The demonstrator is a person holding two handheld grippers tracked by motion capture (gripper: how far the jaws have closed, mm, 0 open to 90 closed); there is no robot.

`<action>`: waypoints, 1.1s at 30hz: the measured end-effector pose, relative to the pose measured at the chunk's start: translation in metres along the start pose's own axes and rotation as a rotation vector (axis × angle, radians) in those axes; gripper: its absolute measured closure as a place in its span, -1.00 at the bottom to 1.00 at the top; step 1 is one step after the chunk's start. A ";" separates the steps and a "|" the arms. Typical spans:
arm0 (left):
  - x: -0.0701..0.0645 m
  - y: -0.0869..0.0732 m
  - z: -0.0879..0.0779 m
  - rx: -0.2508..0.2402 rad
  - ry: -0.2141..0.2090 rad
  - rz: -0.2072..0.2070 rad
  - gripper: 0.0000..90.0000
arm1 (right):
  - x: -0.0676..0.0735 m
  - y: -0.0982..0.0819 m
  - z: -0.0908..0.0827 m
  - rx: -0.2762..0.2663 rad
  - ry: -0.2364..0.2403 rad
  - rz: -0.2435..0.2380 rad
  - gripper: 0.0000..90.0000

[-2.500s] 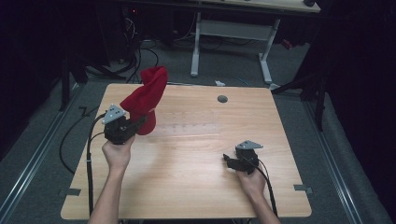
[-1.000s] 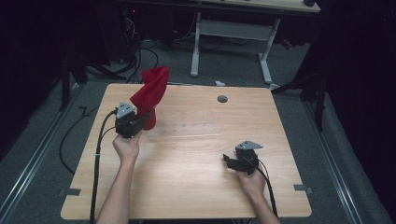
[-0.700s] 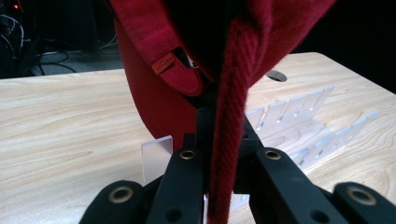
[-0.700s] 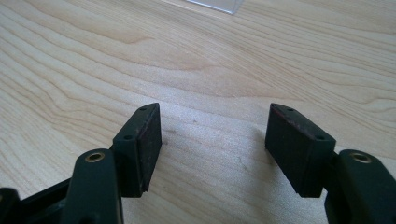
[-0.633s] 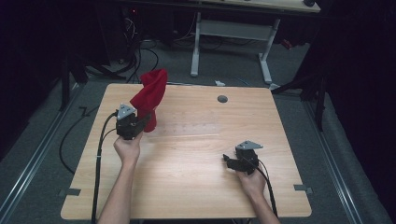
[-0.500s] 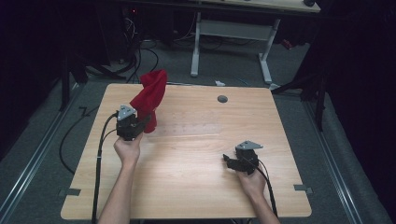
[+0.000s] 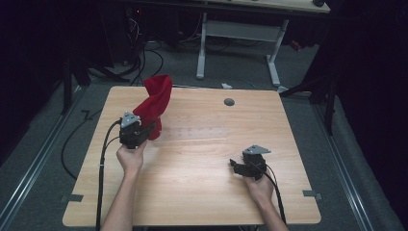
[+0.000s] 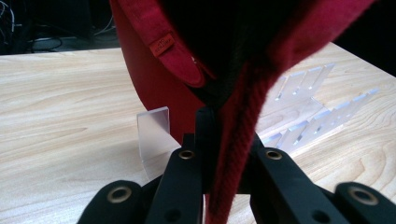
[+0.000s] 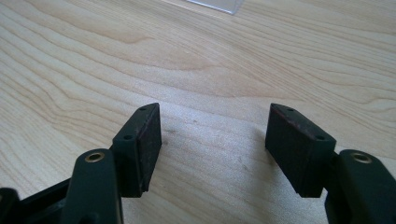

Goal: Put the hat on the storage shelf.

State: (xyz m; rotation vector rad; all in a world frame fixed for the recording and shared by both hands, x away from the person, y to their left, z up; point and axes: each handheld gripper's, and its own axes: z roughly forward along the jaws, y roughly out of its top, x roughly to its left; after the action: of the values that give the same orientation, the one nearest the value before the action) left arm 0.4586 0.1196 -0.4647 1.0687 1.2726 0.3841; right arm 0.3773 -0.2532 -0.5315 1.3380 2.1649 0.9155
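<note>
1. The left gripper [image 7: 155, 126], left of centre in the high view, has its jaws clamped tight on the edge of a red cap [image 7: 154, 102], which stands up over the wooden table's [image 7: 202, 192] upper left.
2. In the left gripper view, the cap's fabric [image 8: 243, 154] runs between the jaws, with a clear acrylic rack [image 8: 308, 116] behind it.
3. The right gripper [image 7: 234, 165], lower right, rests on the table with its jaws wide apart and nothing between them.

You have one red fabric cap [image 7: 155, 101], soft felt-like cloth with a small stitched tab on its band. It stands raised off the table at the far left, crown up and leaning right, its lower edge pinched in your left claw [image 8: 219, 140]. Its dark inside faces the claw. A clear acrylic stand [image 8: 154, 128] sits just behind it.
</note>
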 end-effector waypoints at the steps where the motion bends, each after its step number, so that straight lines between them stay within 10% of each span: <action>1: 0.001 0.000 -0.001 0.003 -0.001 -0.011 0.88 | 0.000 0.000 0.000 0.001 0.000 0.003 -0.19; 23: 0.005 -0.009 -0.010 0.043 -0.001 -0.032 0.82 | 0.000 0.000 0.000 0.000 -0.001 0.000 -0.19; 33: 0.006 -0.006 -0.016 0.057 0.009 -0.017 0.48 | 0.000 0.000 0.000 0.002 0.000 0.002 -0.19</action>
State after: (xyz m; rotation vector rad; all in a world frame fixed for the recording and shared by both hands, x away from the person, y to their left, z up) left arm 0.4441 0.1279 -0.4716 1.1048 1.3069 0.3419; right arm 0.3772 -0.2531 -0.5314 1.3416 2.1651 0.9142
